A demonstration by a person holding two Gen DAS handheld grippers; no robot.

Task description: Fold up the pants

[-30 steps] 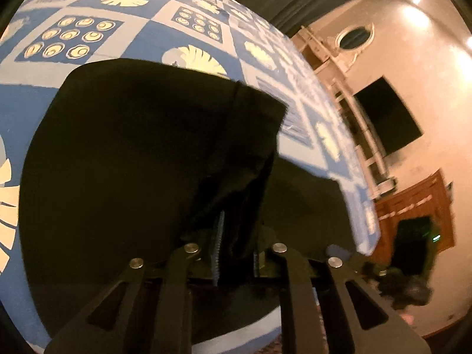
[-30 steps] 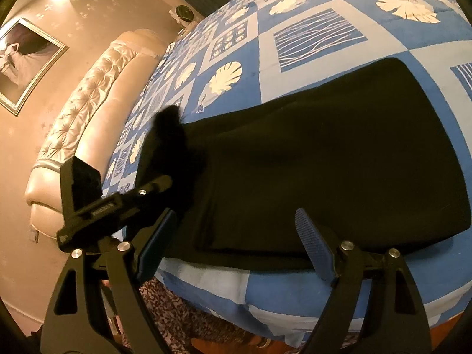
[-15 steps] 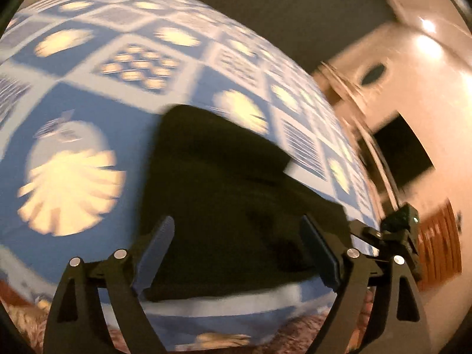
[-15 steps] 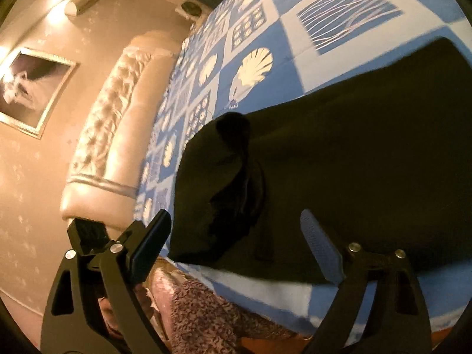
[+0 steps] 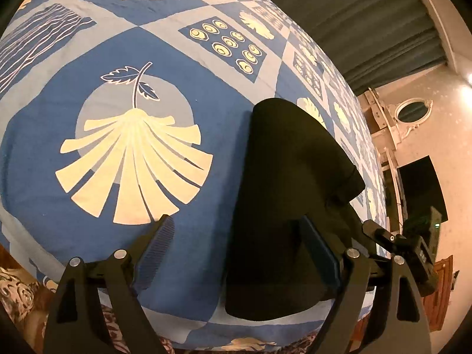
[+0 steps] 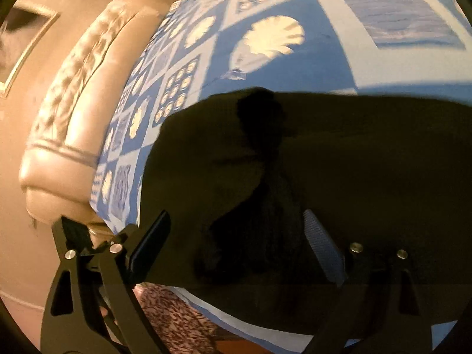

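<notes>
The black pants (image 5: 283,194) lie folded on the blue patterned bedspread (image 5: 132,59), near the bed's front edge. My left gripper (image 5: 236,250) is open and empty, its right finger over the pants' left part, its left finger over bare bedspread. In the right wrist view the pants (image 6: 324,162) fill the lower middle, with a bunched, loose fold near the centre. My right gripper (image 6: 239,244) is open and empty, hovering above the pants' near edge. The other gripper (image 5: 398,244) shows at the right in the left wrist view.
A beige tufted headboard (image 6: 73,88) stands at the left end of the bed. A patterned rug (image 6: 171,318) lies below the bed's front edge. Dark curtains (image 5: 354,14), a dark screen (image 5: 419,185) and a wooden door (image 5: 439,295) are across the room.
My left gripper let go of the pants' fold and opened, then swung left over bare bedspread. My right gripper stayed open and moved closer to the pants' left end.
</notes>
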